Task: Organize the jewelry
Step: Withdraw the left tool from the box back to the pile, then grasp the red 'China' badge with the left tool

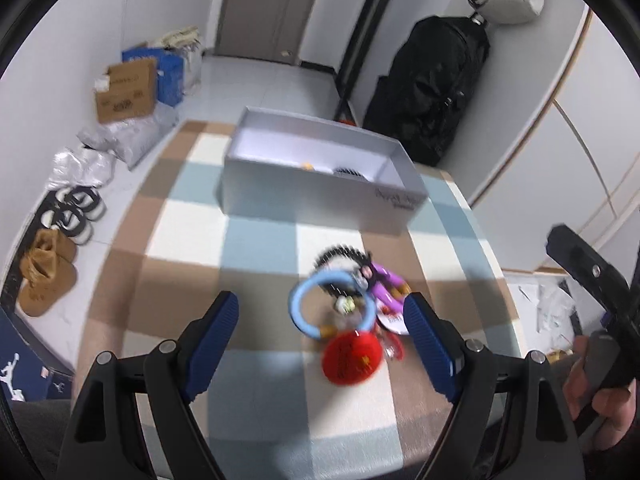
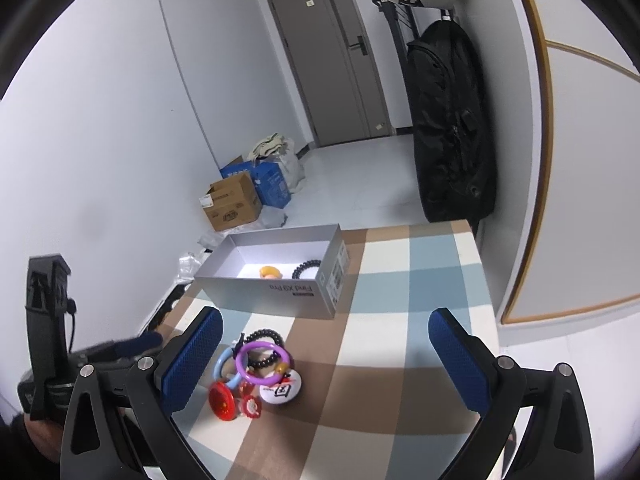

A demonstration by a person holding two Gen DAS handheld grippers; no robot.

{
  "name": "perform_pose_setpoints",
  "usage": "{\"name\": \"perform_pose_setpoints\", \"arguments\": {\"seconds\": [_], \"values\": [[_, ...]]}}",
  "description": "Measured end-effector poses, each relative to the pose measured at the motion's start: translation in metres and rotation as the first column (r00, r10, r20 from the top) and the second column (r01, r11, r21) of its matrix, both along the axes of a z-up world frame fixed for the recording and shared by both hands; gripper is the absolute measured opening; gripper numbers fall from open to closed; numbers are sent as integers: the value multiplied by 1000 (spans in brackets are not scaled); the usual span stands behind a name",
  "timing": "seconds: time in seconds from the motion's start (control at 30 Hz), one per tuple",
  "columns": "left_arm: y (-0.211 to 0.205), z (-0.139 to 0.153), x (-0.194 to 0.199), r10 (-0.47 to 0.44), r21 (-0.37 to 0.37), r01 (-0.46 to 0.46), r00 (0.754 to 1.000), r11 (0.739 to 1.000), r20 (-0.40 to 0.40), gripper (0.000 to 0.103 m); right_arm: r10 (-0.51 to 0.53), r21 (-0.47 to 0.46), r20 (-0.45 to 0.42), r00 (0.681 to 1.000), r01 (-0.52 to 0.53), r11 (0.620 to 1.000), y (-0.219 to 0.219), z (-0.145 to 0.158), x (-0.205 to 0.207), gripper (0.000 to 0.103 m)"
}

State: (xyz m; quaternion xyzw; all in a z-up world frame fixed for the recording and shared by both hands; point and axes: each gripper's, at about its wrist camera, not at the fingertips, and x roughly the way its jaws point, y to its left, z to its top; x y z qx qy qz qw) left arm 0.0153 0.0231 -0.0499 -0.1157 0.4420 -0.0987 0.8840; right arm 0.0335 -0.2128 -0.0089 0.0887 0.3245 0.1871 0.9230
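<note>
- Both tongs are spread and hold nothing: the left tongs (image 1: 320, 320) hang over the jewelry pile (image 1: 348, 312), the right tongs (image 2: 326, 352) beside it.
- The pile sits mid-surface, just short of the grey box (image 2: 276, 276).
- The risk, I'd say: the blue ring (image 1: 320, 300), purple ring (image 2: 262, 362) and black bead bracelet (image 1: 340, 256) overlap, so one pinch could drag its neighbours.

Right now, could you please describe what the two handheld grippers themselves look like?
Both the left gripper and the right gripper have black angular plastic linkages with silver pivot bolts. Their fingers carry dark blue ribbed pads. Seen from the right wrist view, the left unit shows a thin black cable. Bare hands hold the handles.
</note>
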Motion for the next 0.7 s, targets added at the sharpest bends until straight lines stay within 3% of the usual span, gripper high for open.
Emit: {"name": "perform_pose_setpoints", "arguments": {"seconds": [0.47,0.7], "values": [[-18,-23,-7,-96,81,104,990,991,-103,81,-24,3,-46,999,24,1000,-8,-10,1,103],[-21,-28,-11,-103,103,114,989,988,-106,72,-15,4,-47,999,15,1000,-6,-10,1,103]]}}
